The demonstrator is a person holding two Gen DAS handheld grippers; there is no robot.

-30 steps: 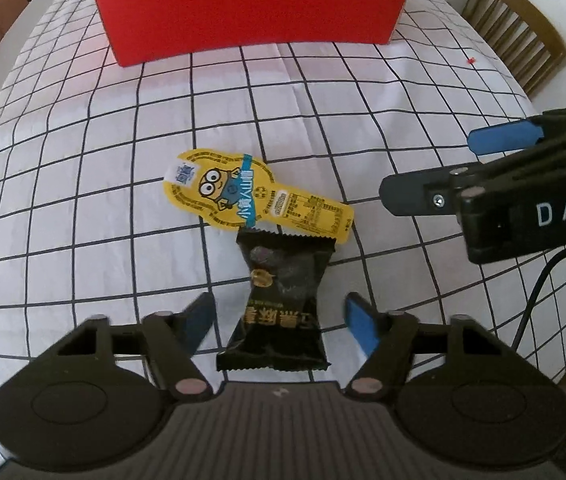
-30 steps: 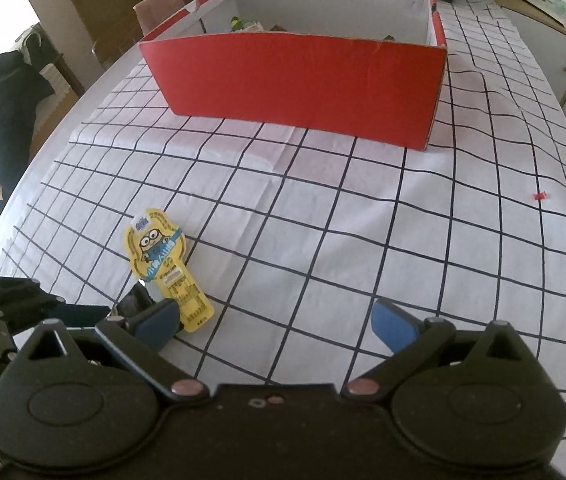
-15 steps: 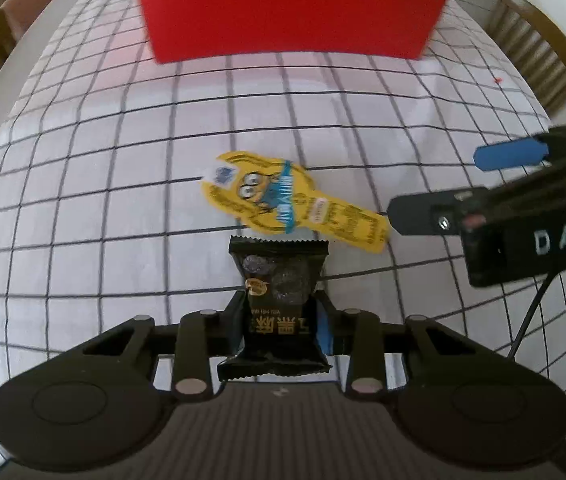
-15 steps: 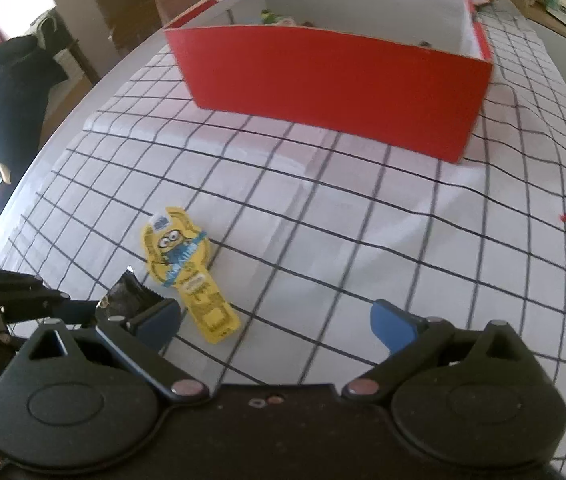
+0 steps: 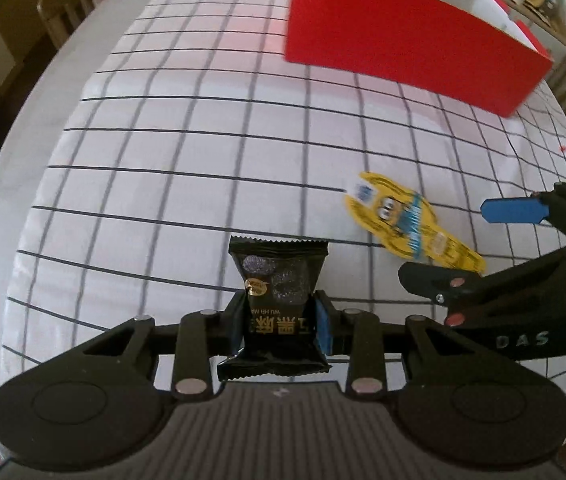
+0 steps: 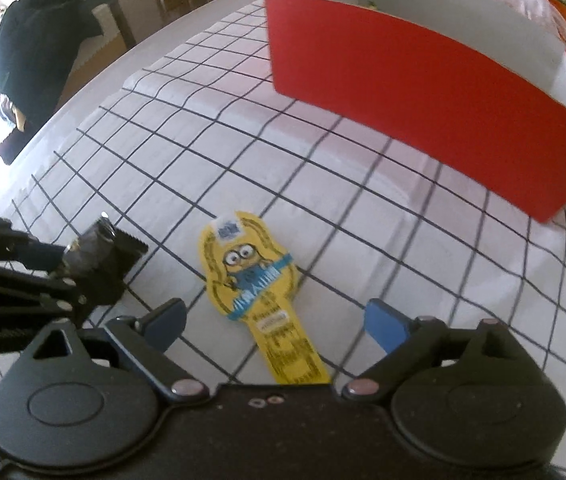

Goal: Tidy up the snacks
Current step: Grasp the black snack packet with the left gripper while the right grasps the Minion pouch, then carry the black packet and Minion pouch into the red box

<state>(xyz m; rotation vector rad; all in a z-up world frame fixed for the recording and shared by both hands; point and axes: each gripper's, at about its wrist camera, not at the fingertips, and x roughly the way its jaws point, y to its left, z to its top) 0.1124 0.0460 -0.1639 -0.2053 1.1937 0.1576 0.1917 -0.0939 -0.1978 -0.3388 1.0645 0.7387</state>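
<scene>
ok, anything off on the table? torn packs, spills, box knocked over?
Nothing stands out. The black snack pack is intact, pinched in the left gripper. The yellow snack pack lies flat on the checked cloth between the right gripper's open, just-narrowing jaws, not gripped. The red box stands upright. No spills.
</scene>
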